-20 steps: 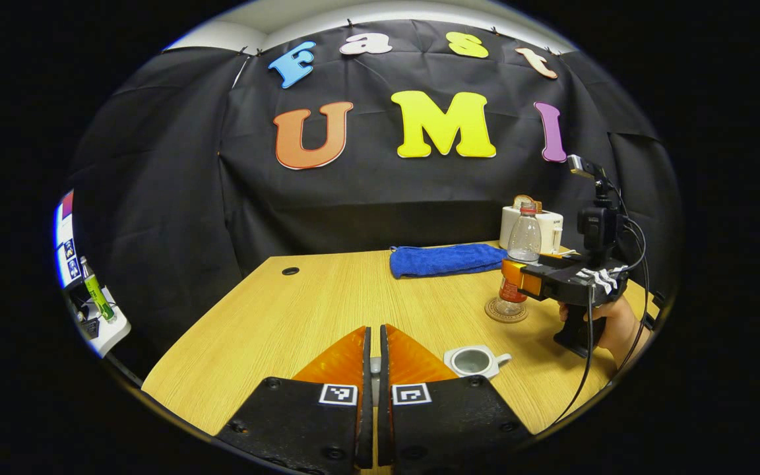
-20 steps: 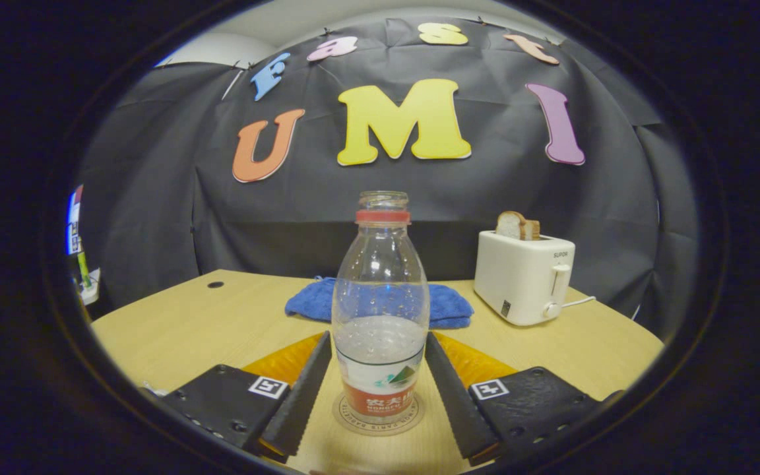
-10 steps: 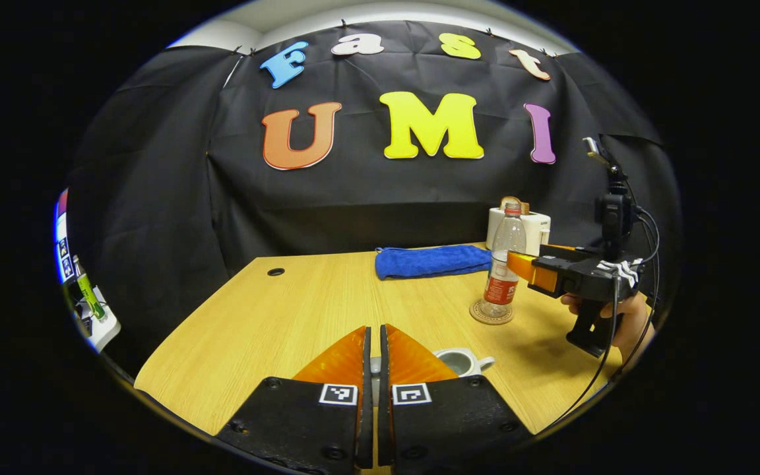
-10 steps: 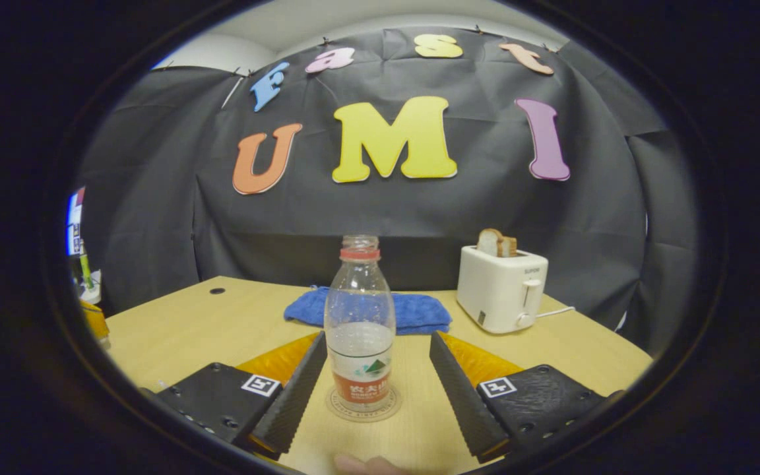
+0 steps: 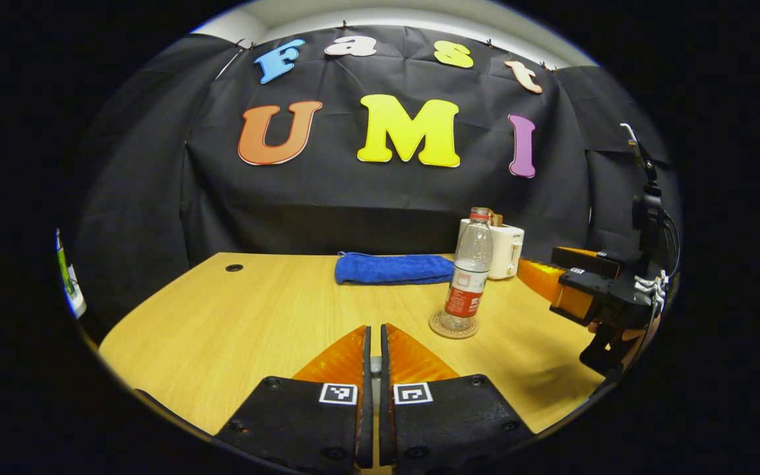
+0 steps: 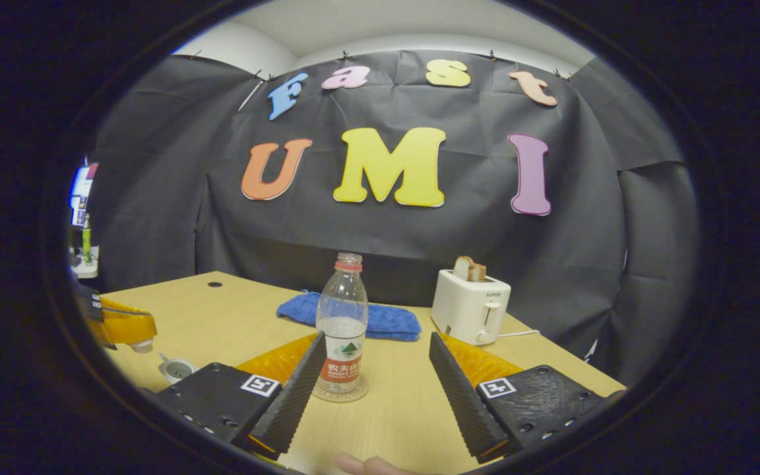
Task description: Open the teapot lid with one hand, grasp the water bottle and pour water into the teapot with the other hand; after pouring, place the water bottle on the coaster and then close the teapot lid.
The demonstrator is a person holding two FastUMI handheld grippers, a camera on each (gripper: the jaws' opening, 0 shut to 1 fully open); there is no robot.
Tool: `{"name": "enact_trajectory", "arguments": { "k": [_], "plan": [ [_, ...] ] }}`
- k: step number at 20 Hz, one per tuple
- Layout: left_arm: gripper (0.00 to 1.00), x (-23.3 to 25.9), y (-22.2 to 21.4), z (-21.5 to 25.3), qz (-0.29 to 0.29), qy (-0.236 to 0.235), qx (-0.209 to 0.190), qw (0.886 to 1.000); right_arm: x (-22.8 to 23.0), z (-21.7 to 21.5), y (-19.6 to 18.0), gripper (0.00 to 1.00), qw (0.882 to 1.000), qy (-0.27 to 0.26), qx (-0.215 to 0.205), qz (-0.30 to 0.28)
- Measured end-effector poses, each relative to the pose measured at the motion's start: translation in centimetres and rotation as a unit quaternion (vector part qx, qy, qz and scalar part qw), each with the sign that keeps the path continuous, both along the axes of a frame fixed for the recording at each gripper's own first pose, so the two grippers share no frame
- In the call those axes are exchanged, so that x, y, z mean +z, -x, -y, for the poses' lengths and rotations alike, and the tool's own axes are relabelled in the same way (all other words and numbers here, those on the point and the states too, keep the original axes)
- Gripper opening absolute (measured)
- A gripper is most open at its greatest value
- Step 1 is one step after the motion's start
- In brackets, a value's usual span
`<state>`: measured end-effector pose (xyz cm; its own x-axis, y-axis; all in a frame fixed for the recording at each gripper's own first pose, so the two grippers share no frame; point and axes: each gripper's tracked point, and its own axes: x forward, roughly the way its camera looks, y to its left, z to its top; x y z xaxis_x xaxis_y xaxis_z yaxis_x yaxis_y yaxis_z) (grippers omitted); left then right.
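The clear water bottle (image 5: 469, 274) (image 6: 342, 320) stands upright on the round coaster (image 5: 452, 326) (image 6: 340, 393). My right gripper (image 6: 373, 369) is open, pulled back from the bottle, which stands ahead of its left finger; that gripper (image 5: 541, 277) also shows right of the bottle in the left gripper view. My left gripper (image 5: 372, 336) is shut on the teapot lid (image 5: 371, 363), a sliver between its fingers. At the left of the right gripper view, the left gripper (image 6: 126, 326) holds the pale lid (image 6: 144, 344) above the table, beside the open white teapot (image 6: 179, 369).
A folded blue towel (image 5: 393, 268) (image 6: 353, 316) lies at the back of the wooden table (image 5: 254, 316). A white toaster (image 5: 504, 247) (image 6: 469, 307) with bread in it stands behind and right of the bottle. A hand grips the right gripper's handle (image 5: 607, 349).
The right gripper has drawn back and away from the bottle, which stays on the coaster. The left gripper, still shut, has turned; the teapot has slipped behind its fingers.
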<state>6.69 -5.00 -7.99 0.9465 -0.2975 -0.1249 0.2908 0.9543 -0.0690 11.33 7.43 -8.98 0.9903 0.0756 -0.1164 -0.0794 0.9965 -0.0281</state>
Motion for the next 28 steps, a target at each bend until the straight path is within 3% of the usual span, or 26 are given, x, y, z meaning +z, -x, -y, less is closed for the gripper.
{"name": "enact_trajectory", "arguments": {
  "k": [2, 8, 16, 18, 28],
  "plan": [
    [0.06, 0.0, -0.2, 1.0, 0.005, 0.025, -0.011, 1.000, -0.4, 0.4, 0.6, 0.92, 1.000, -0.014, 0.000, -0.003],
    [0.07, -1.1, -1.3, 1.1, 0.009, 0.067, -0.002, 0.998, -0.3, 2.5, 1.6, 0.96, 0.998, -0.059, -0.026, -0.004],
    [0.07, -2.9, -2.0, 1.1, 0.004, 0.038, 0.016, 0.999, -0.4, 4.6, 1.7, 0.94, 0.995, -0.097, -0.030, -0.012],
    [0.08, -2.7, -2.3, 0.5, 0.015, 0.025, 0.030, 0.999, -0.3, 4.5, 1.7, 0.96, 0.995, -0.093, -0.031, -0.013],
    [0.10, -2.9, -2.0, 1.4, 0.007, 0.024, 0.010, 1.000, -0.3, 3.1, 2.2, 0.96, 0.998, -0.063, -0.015, -0.008]
  ]
}}
